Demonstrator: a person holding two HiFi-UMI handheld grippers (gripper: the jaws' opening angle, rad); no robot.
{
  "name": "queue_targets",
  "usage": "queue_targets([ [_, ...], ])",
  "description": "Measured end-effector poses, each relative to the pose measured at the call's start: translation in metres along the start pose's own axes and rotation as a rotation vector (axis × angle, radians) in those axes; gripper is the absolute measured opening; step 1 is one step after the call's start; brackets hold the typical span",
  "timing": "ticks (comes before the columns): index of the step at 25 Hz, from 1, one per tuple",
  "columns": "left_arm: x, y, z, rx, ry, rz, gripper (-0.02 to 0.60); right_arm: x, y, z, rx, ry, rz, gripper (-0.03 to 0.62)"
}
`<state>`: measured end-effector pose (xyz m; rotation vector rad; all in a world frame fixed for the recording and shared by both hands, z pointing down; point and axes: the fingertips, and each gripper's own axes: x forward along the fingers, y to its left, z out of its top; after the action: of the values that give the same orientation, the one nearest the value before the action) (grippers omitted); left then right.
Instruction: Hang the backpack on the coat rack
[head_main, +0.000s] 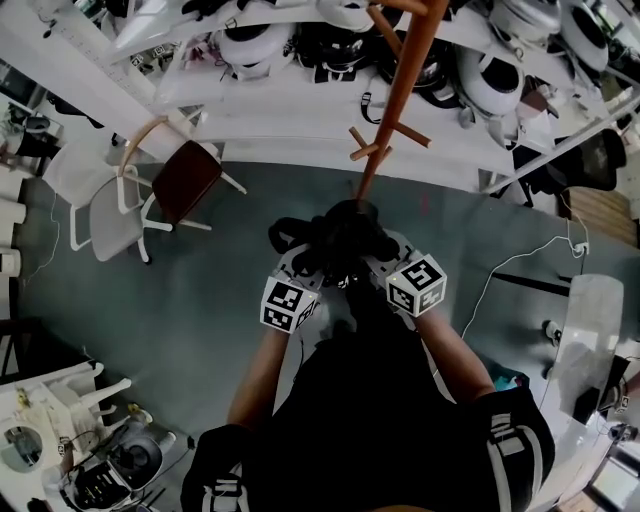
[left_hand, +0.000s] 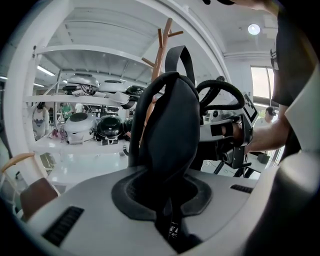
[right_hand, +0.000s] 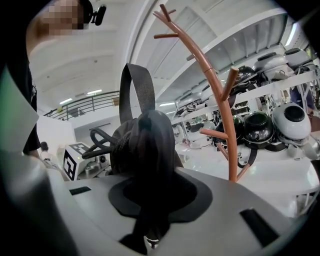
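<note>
A black backpack (head_main: 338, 240) hangs in the air between my two grippers, just in front of the person's body. My left gripper (head_main: 305, 280) is shut on its black fabric (left_hand: 167, 145), and the top loop (left_hand: 182, 57) stands up above it. My right gripper (head_main: 385, 275) is shut on the other side of the backpack (right_hand: 145, 150), its strap loop (right_hand: 137, 87) upright. The wooden coat rack (head_main: 395, 95) stands straight ahead; its pole (right_hand: 225, 130) and pegs rise to the right in the right gripper view and behind the bag (left_hand: 160, 50) in the left gripper view.
White shelving (head_main: 300, 110) with several round white and black helmet-like devices runs behind the rack. A chair with a brown seat (head_main: 185, 180) and a white chair (head_main: 95, 205) stand to the left. A white cable (head_main: 520, 265) trails over the grey floor at right.
</note>
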<state>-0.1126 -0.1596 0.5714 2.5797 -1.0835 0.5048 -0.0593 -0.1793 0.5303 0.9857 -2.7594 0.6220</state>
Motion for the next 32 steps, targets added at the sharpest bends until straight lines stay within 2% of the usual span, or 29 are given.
queue_targets([
  [6,0.021,0.011,-0.006,-0.054,0.004,0.014,0.071,0.01,-0.02,-0.006,-0.005,0.029,0.001,0.097],
  [17,0.067,0.03,-0.005,-0.08,0.043,0.032,0.067,0.026,-0.06,-0.01,0.026,0.07,0.01,0.092],
  [32,0.114,0.069,-0.015,-0.125,0.114,0.051,0.067,0.057,-0.101,-0.021,0.047,0.135,-0.03,0.092],
])
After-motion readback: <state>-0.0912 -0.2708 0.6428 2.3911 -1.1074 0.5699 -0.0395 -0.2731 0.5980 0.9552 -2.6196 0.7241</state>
